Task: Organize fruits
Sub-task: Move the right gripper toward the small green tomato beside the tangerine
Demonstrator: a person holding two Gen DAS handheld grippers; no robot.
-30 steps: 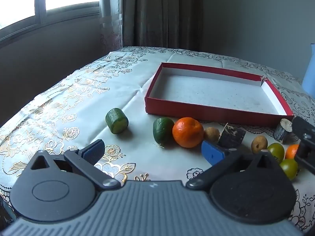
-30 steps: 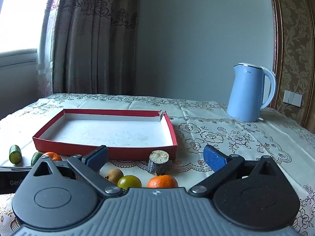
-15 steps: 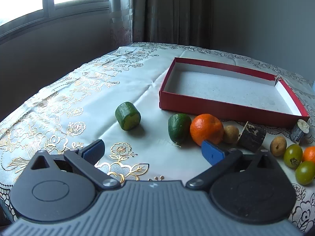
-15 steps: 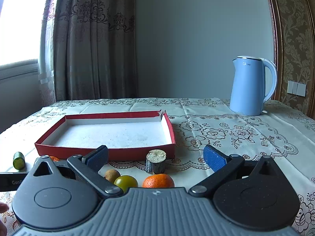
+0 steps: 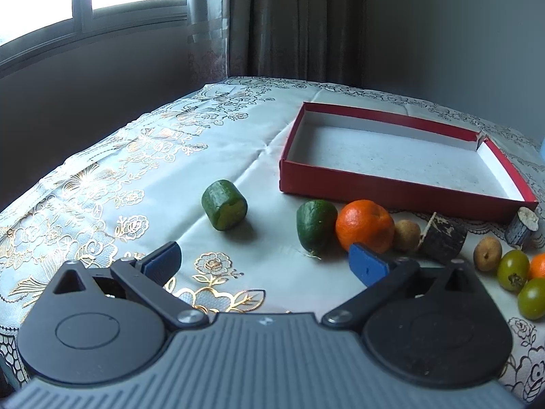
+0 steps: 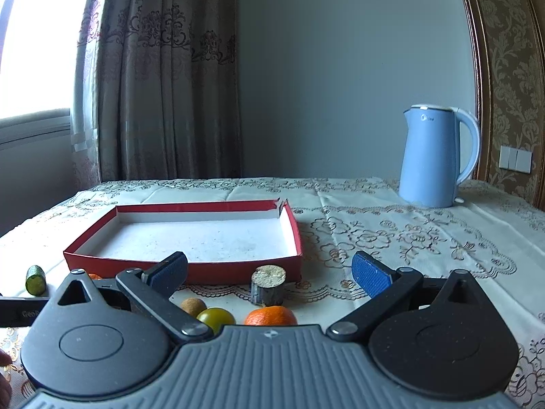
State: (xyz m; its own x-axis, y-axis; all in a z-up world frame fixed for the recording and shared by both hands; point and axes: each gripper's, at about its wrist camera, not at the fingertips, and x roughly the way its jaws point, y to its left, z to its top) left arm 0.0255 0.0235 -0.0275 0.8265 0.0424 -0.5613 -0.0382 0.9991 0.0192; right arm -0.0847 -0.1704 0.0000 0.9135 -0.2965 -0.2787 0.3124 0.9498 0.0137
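- A surface (image 5: 259,156) draped in a pale cloth with gold flower embroidery is seen in a room with a window, brown patterned curtains (image 6: 163,75) and a grey wall.
- The left hand-held gripper (image 5: 264,260) is held just above the cloth with its blue-padded fingers (image 5: 366,264) spread wide apart; nothing is gripped between them.
- The right hand-held gripper (image 6: 269,271) is likewise held with its fingers (image 6: 369,274) wide apart and nothing between them.
- In the left wrist view, a cut green cucumber piece (image 5: 224,204) is seen lying alone at 11 o'clock from the left hand-held gripper.
- A second green cucumber piece (image 5: 315,223) lies at 12 o'clock, touching a large orange (image 5: 364,226) at 1 o'clock.
- Further along toward 3 o'clock, a small brown fruit (image 5: 407,235), a dark cane piece (image 5: 444,235), another brown fruit (image 5: 487,254), two green fruits (image 5: 512,269) and a small orange (image 5: 538,266) are lined up near one another.
- An upright cane piece (image 6: 268,284) is seen at 12 o'clock in the right wrist view, just in front of the box.
- Beyond the fruit row, an open red box (image 5: 402,192) with a white inside is set flat; no fruit is seen in it.
- A light blue kettle (image 6: 432,156) stands far back at 1 o'clock in the right wrist view.
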